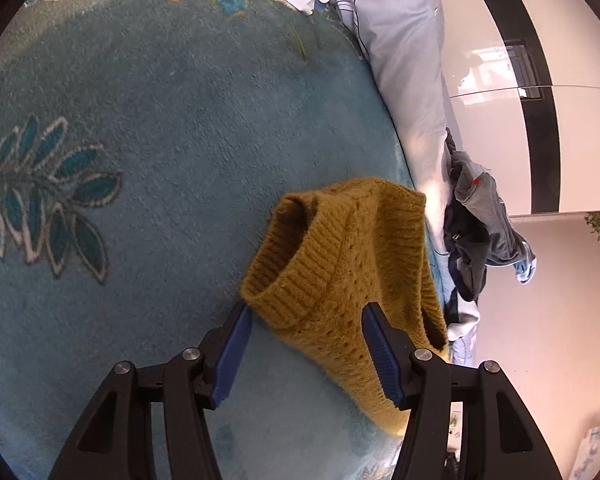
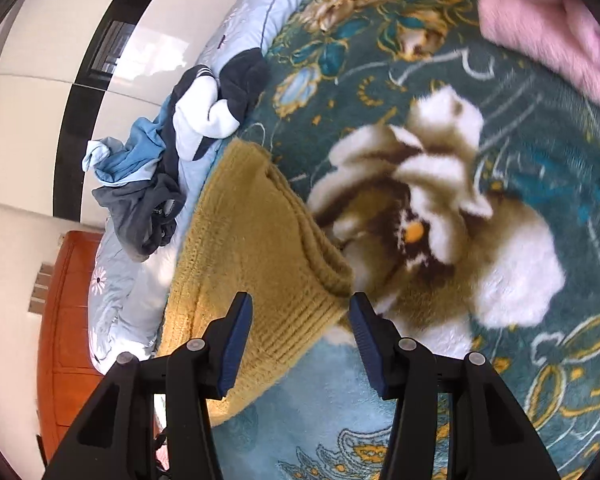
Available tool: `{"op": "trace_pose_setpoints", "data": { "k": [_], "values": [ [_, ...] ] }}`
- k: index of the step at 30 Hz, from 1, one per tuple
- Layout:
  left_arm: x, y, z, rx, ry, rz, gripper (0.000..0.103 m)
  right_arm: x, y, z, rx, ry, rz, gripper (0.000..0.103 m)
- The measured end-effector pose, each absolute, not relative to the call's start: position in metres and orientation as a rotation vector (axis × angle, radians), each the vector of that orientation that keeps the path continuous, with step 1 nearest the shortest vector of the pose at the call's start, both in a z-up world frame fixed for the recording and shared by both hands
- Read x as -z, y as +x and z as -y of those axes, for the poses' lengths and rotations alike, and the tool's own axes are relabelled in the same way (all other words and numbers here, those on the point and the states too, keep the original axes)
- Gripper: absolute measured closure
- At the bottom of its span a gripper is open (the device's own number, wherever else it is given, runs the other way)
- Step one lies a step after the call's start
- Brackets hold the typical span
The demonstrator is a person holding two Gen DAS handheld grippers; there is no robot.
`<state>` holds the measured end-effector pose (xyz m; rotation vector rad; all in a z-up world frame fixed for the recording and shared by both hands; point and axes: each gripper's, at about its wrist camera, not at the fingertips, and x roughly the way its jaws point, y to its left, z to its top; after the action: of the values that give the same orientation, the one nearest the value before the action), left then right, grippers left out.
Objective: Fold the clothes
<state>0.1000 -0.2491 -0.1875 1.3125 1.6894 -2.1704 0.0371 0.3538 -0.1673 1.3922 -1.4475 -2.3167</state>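
1. Right now I see my yellow sweater (image 1: pixel 340 280) lying folded on the teal flowered blanket (image 1: pixel 160 128), close to the blanket's edge.
2. Beside it, a dark heap of clothes (image 1: pixel 476 224) sits on the pale blue quilt (image 1: pixel 408 60). The heap is near the sweater but not on it.
3. My left gripper (image 1: pixel 306 320) has its tongs apart. The sweater's neck end lies between the blue pads (image 1: pixel 380 352), but they do not squeeze it.
4. My right gripper (image 2: pixel 300 312) has its tongs apart too, with the ribbed hem between them, loose.
5. Only my right view shows a pink fluffy cloth (image 2: pixel 552 40), a big white flower (image 2: pixel 452 208) on the blanket and an orange-brown cabinet (image 2: pixel 66 320).
6. Only my left view shows the sweater's open collar.
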Motion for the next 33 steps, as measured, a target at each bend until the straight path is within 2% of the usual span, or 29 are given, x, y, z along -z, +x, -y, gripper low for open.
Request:
{"op": "trace_pose_setpoints", "data": {
  "k": [7,11,12,13,14,15,17,21,27,33],
  "values": [
    [0.194,0.092,0.243,2.155,1.237,-1.75,0.042,0.184,0.031,-0.331,2.265,1.35,1.591,0.048],
    [0.19,0.091,0.24,2.172,1.212,-1.692,0.044,0.18,0.026,-0.332,2.289,1.31,1.621,0.05],
    [0.187,0.091,0.24,2.184,1.209,-1.671,0.047,0.178,0.025,-0.332,2.296,1.299,1.618,0.052],
    [0.185,0.092,0.24,2.192,1.204,-1.653,0.051,0.176,0.024,-0.332,2.303,1.286,1.614,0.06],
    [0.183,0.092,0.24,2.193,1.196,-1.643,0.062,0.173,0.023,-0.332,2.313,1.282,1.605,0.073],
    [0.182,0.091,0.241,2.189,1.189,-1.641,0.072,0.171,0.022,-0.333,2.317,1.282,1.597,0.08],
    [0.179,0.091,0.244,2.181,1.18,-1.64,0.088,0.168,0.018,-0.333,2.313,1.29,1.581,0.085],
    [0.16,0.094,0.242,2.241,1.167,-1.547,0.091,0.152,0.018,-0.334,2.336,1.272,1.533,0.087],
    [0.139,0.11,0.243,2.276,1.166,-1.541,0.091,0.13,0.038,-0.329,2.36,1.221,1.44,0.088],
    [0.141,0.126,0.24,2.29,1.257,-1.5,0.091,0.139,0.068,-0.34,2.35,1.25,1.468,0.088]
  ]
}}
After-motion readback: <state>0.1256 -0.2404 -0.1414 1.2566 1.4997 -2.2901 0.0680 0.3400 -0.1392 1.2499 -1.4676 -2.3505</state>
